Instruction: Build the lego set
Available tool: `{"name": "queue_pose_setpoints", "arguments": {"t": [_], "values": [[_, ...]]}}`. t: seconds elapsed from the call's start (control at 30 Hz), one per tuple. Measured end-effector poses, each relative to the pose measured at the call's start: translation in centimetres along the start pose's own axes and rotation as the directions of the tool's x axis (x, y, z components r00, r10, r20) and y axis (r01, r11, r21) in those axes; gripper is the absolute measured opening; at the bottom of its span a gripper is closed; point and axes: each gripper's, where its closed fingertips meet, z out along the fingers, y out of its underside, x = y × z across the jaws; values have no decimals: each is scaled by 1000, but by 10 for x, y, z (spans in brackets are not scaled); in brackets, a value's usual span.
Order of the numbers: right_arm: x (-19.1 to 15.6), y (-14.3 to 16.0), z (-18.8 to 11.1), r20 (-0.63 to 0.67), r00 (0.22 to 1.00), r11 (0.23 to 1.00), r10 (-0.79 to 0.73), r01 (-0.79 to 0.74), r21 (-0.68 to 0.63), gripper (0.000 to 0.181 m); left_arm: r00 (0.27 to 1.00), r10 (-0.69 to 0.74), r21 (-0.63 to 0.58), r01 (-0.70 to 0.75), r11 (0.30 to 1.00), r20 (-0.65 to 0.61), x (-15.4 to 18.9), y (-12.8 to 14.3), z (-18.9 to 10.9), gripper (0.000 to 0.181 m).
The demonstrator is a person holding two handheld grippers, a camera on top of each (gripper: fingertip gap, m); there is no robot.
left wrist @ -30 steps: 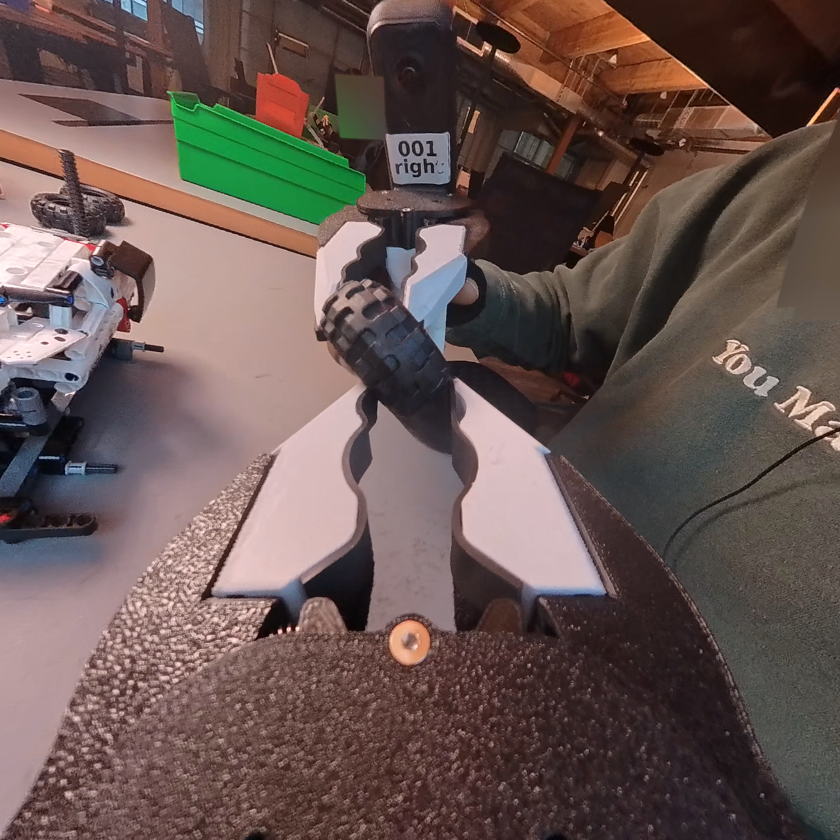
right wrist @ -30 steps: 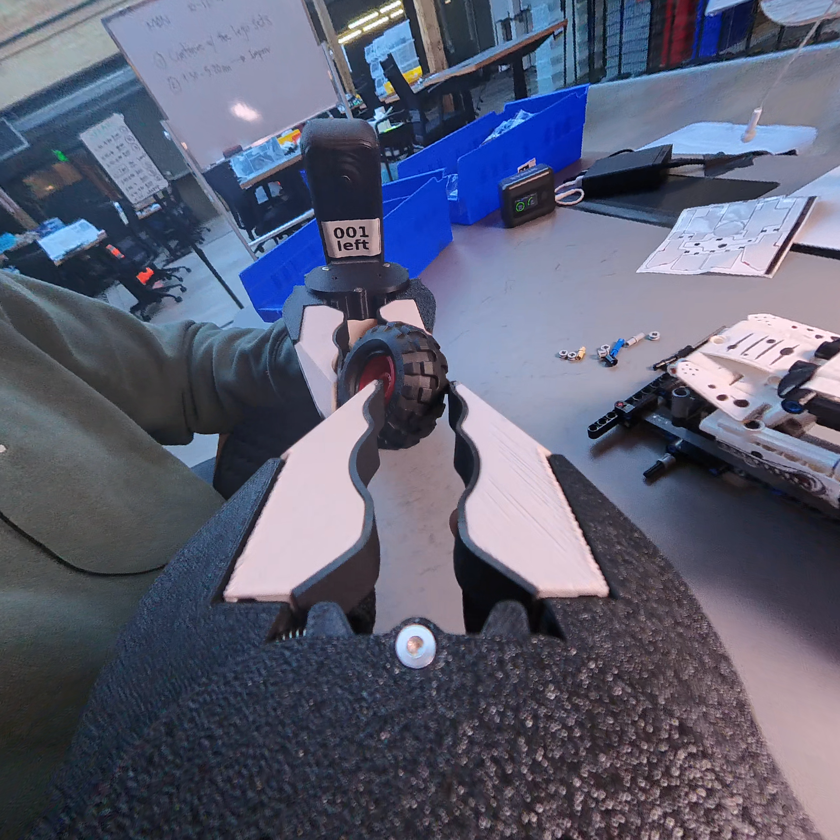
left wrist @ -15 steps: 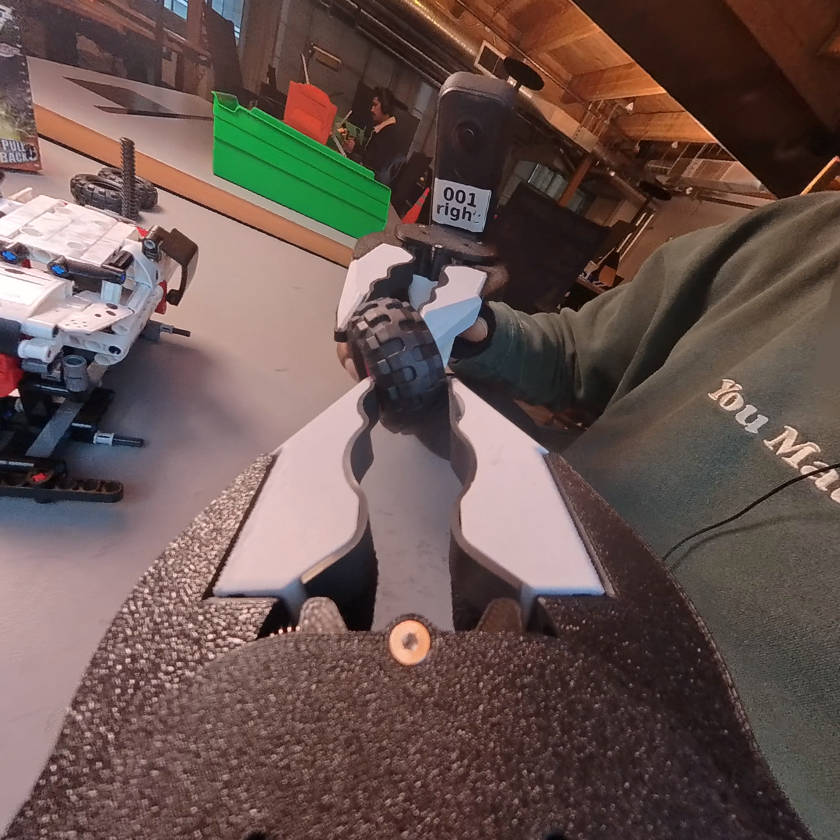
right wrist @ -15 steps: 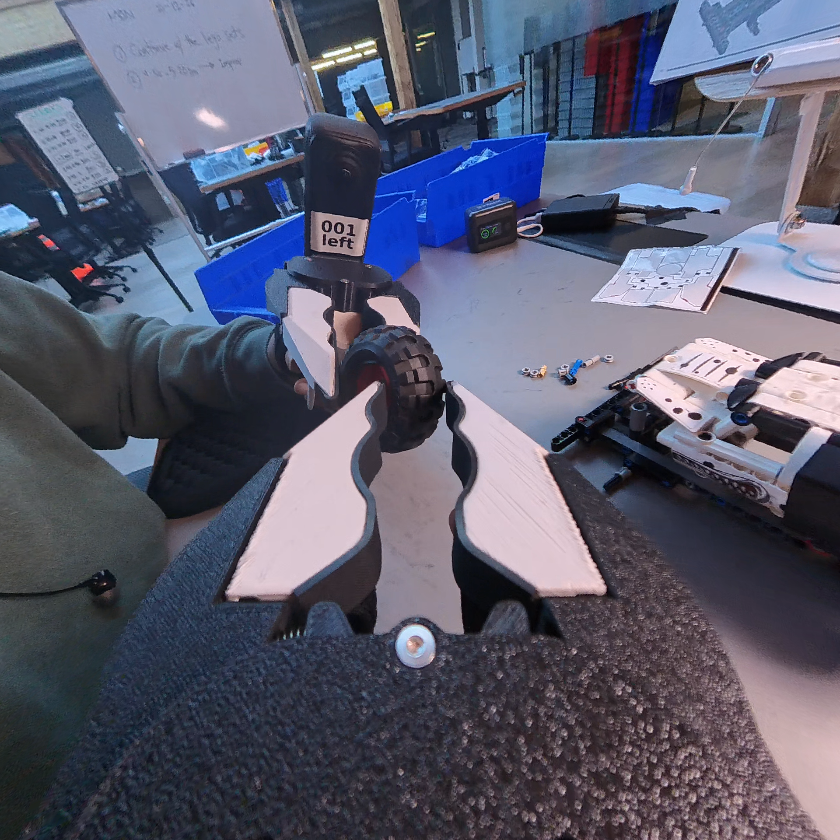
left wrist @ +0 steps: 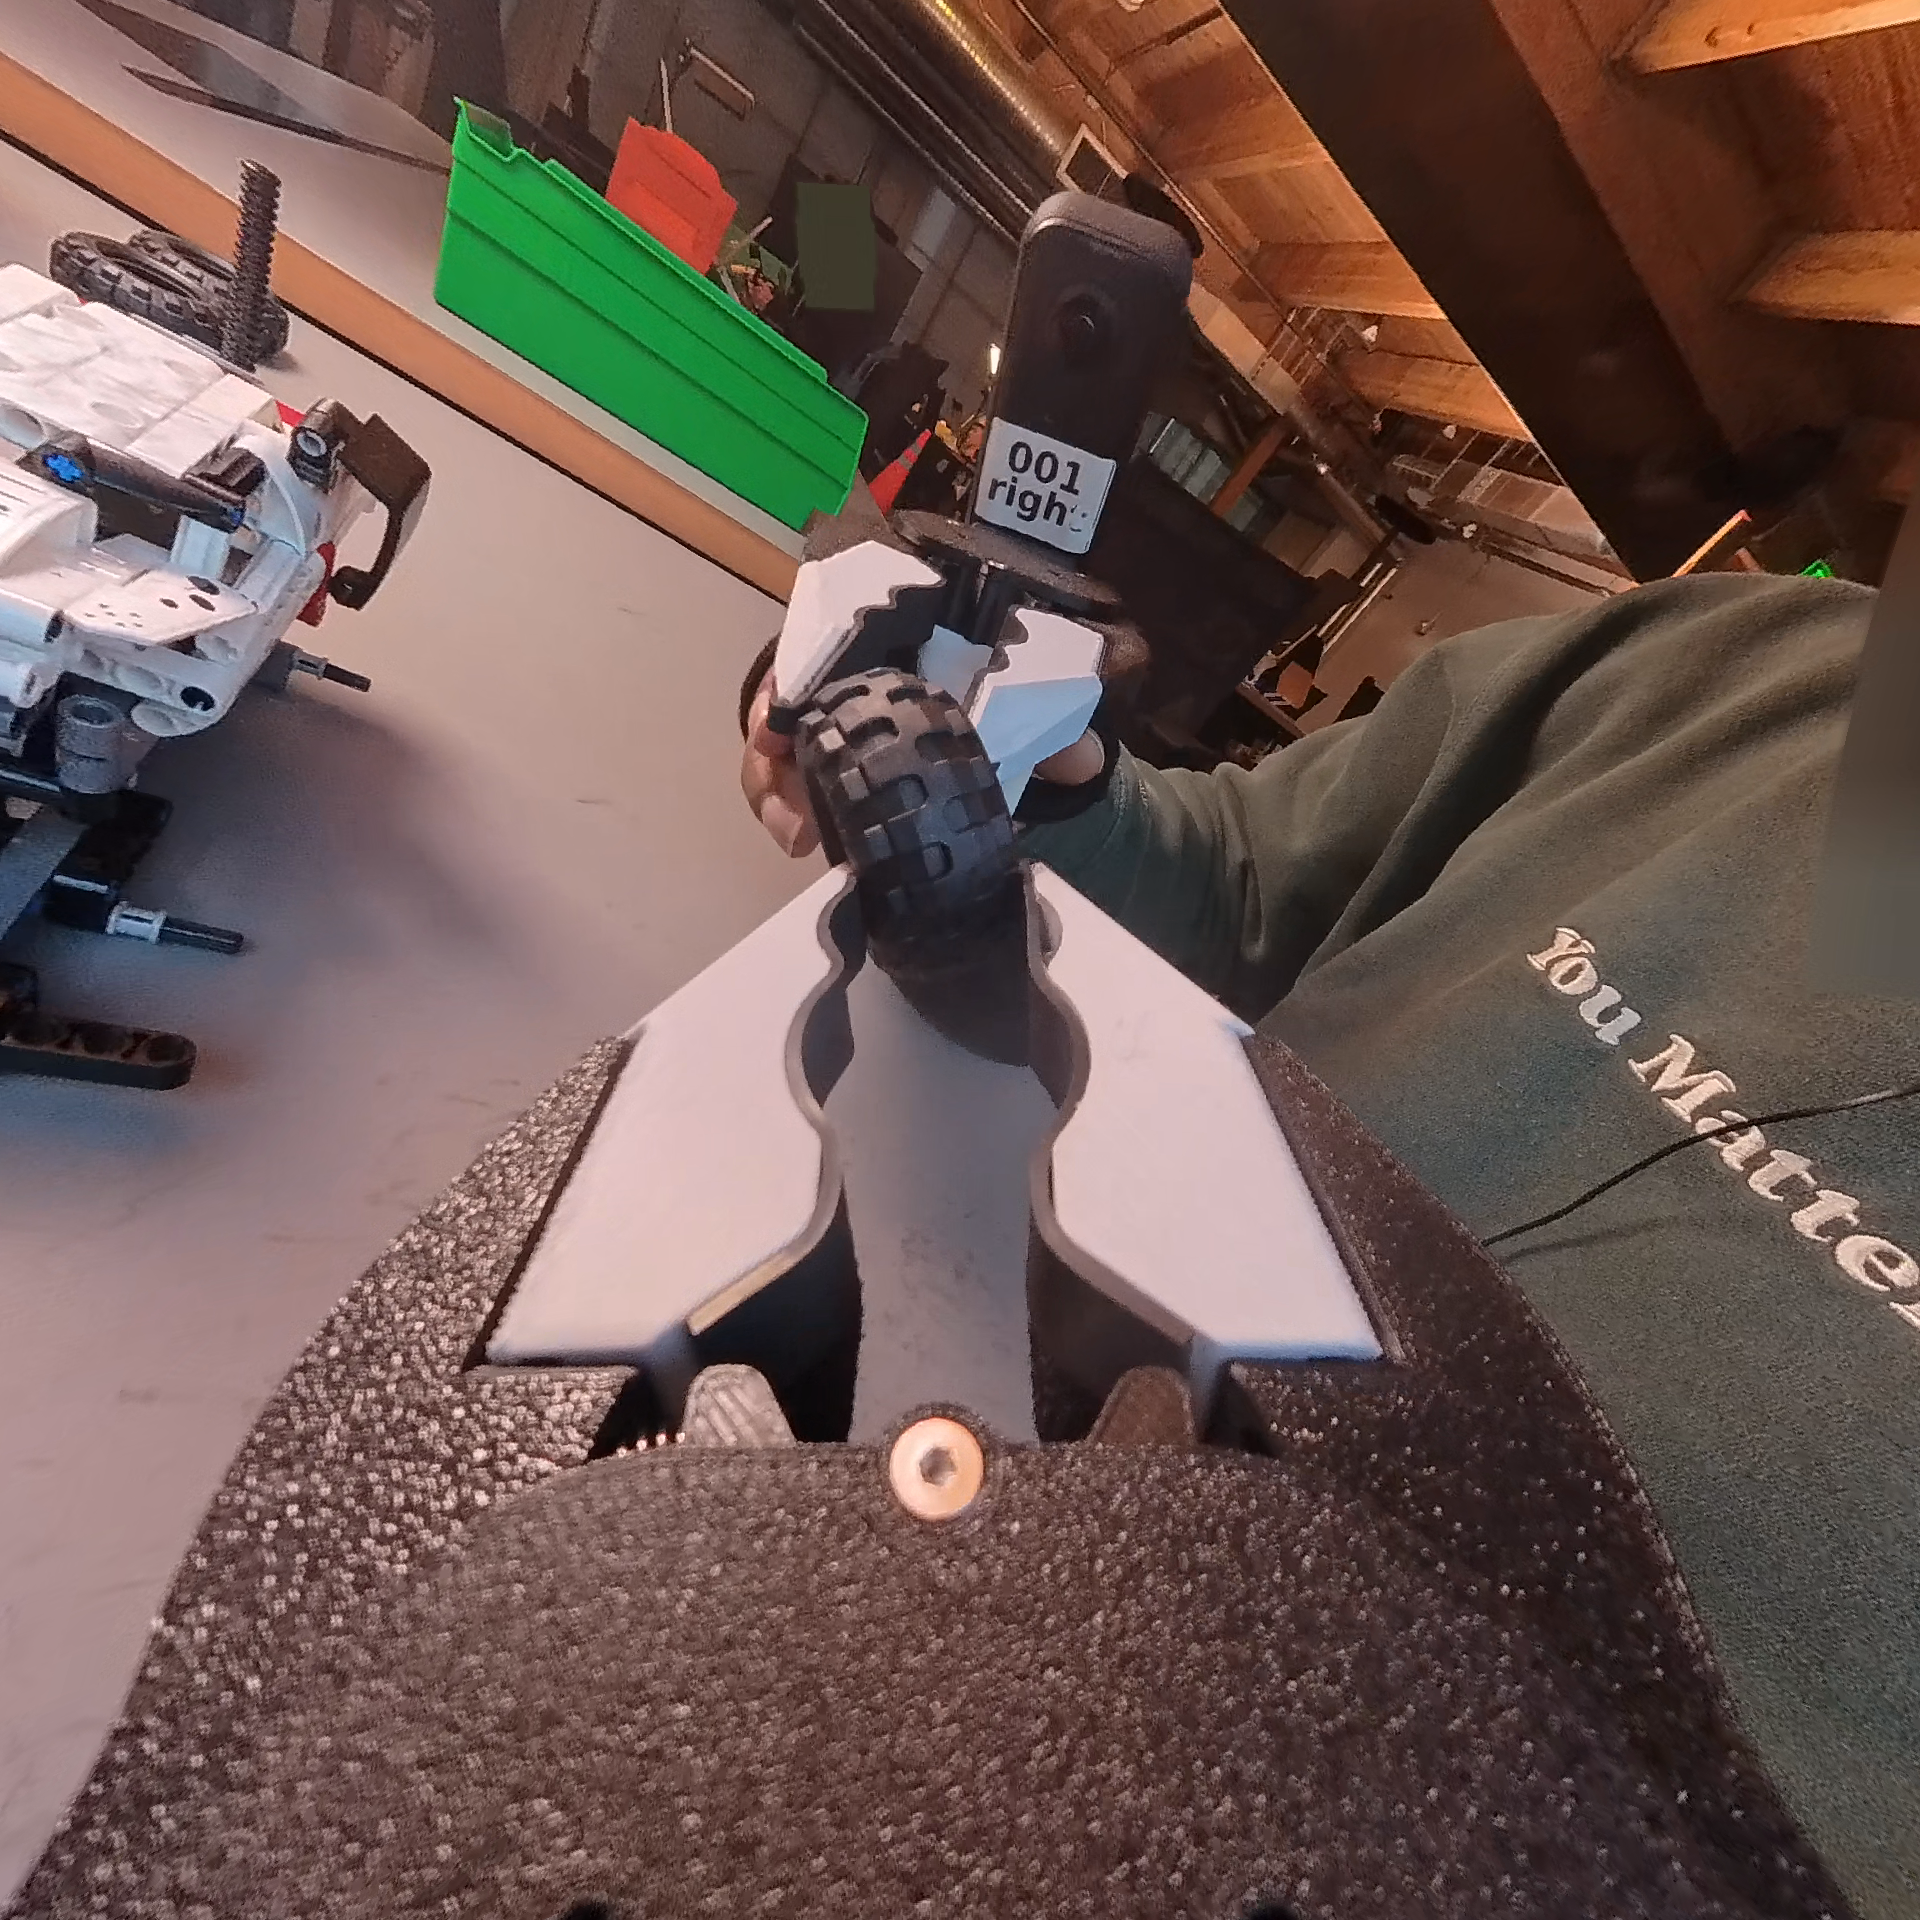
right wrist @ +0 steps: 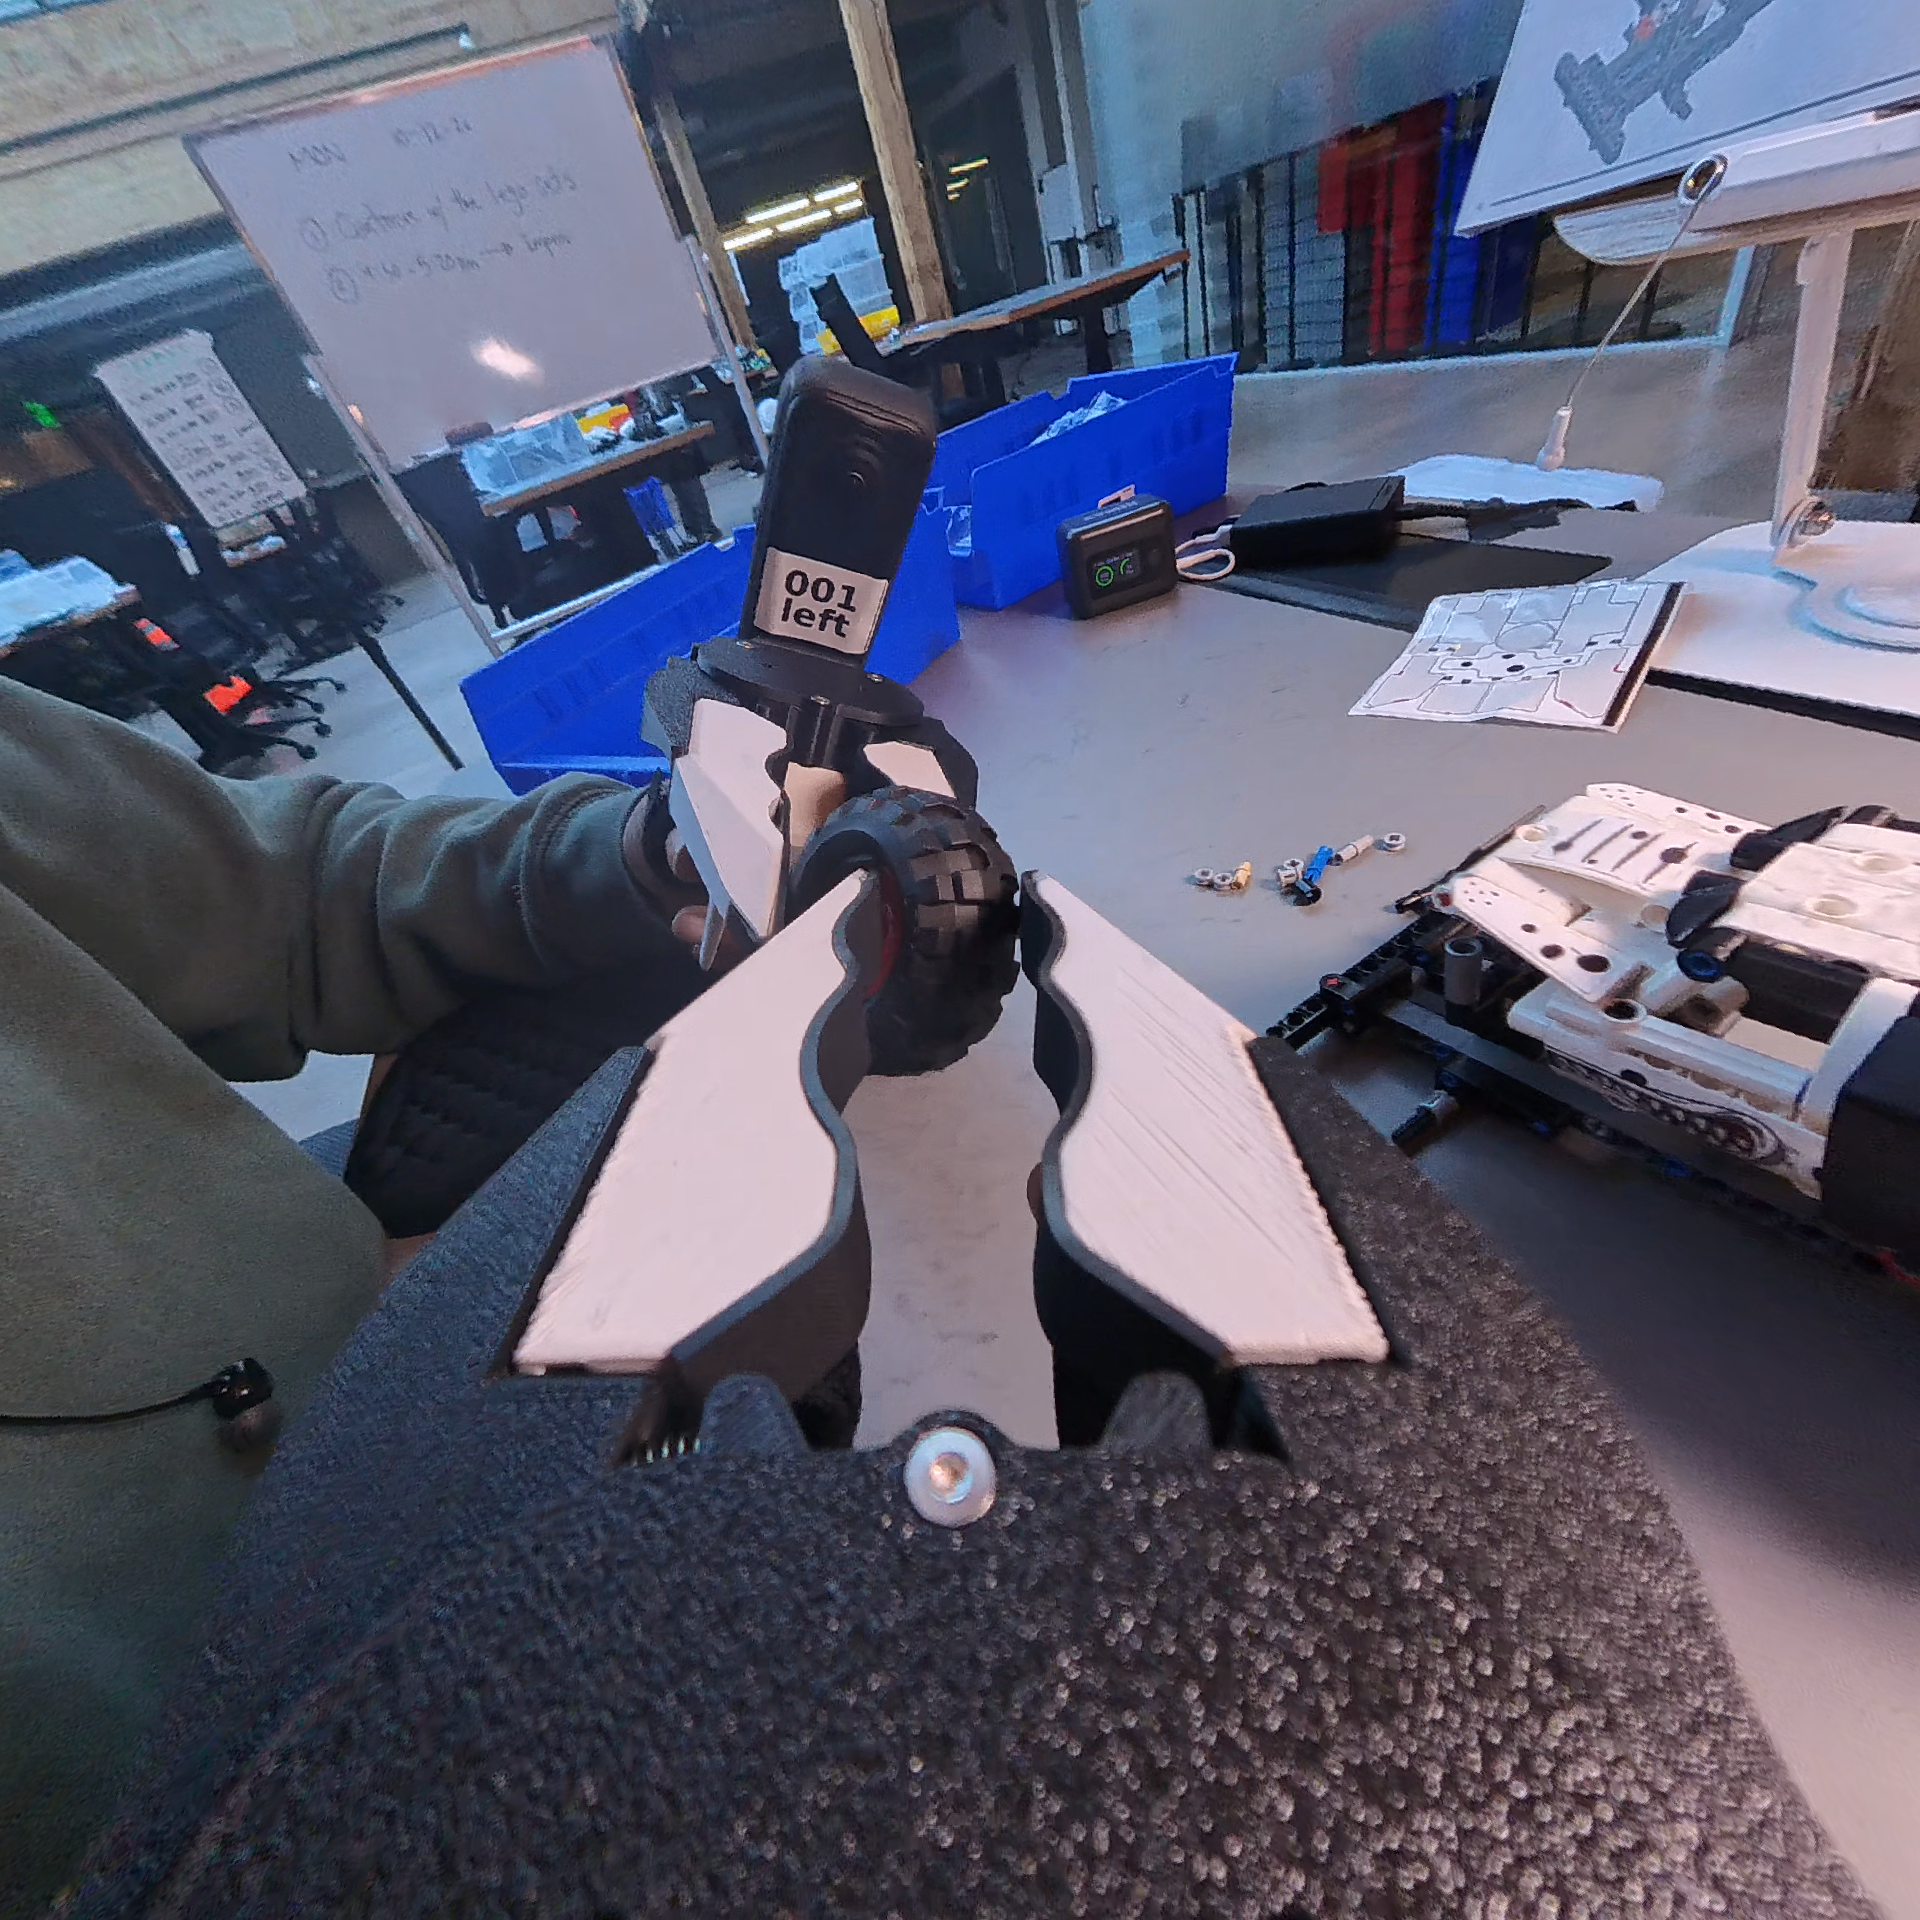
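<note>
Currently the wheel is held in the air between both grippers, which face each other tip to tip.

Left wrist view: the left gripper [left wrist: 935,899] is clamped on the wheel [left wrist: 909,821], one fingertip against each side face. I see the knobby tread head-on, so the wheel's axis runs across the fingers, from one pad to the other. The right gripper [left wrist: 914,707] meets the same wheel from the far side, its jaws also flanking it. The car [left wrist: 156,582] stands on the table [left wrist: 540,852], well apart from the wheel and off to the left of this gripper, with a bare axle pin [left wrist: 322,677] sticking out of its near side.

Right wrist view: the right gripper [right wrist: 943,883] is likewise closed on the wheel [right wrist: 935,940]. Its right tip touches the tyre's edge and its left finger covers most of the red hub. The left gripper [right wrist: 821,821] holds on from beyond. The car [right wrist: 1662,997] lies to the right of this gripper, low on the table [right wrist: 1143,748]. Small loose parts [right wrist: 1299,871] lie beyond it.

Judgement: I cannot tell which gripper bears the load. The hub must be turned to line up with an axle pin, then carried sideways and down. Neither hand looks clearly nearer the car.
</note>
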Motion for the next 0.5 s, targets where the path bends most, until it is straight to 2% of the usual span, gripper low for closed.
{"name": "queue_pose_setpoints", "arguments": {"t": [0.13, 0.2, 0.23, 0.33, 0.43, 0.5], "values": [[3, 2, -2, 32, 998, 999, 52, -52, 7, 25, 997, 46, 7, -46, 999, 55, -4, -2, 0, 26], [7, 4, -3, 11, 1000, 1000, 11, -11, 2, 26, 965, 200, -38, -197, 980, 172, -12, -1, 0, 26], [11, 5, -5, -11, 1000, 1000, -23, 23, -10, 26, 916, 318, -89, -305, 948, 244, -16, 0, -1, 26], [18, 11, -12, -65, 982, 983, -179, 176, -53, 32, 710, 603, -257, -546, 798, 363, -24, 1, -3, 26], [14, 21, -14, -60, 944, 943, -324, 317, -106, 40, 418, 828, -470, -685, 557, 374, -32, 7, -4, 25], [7, 27, -11, -4, 967, 960, -254, 252, -123, 47, 203, 920, -602, -705, 376, 336, -38, 10, -4, 26]]}}
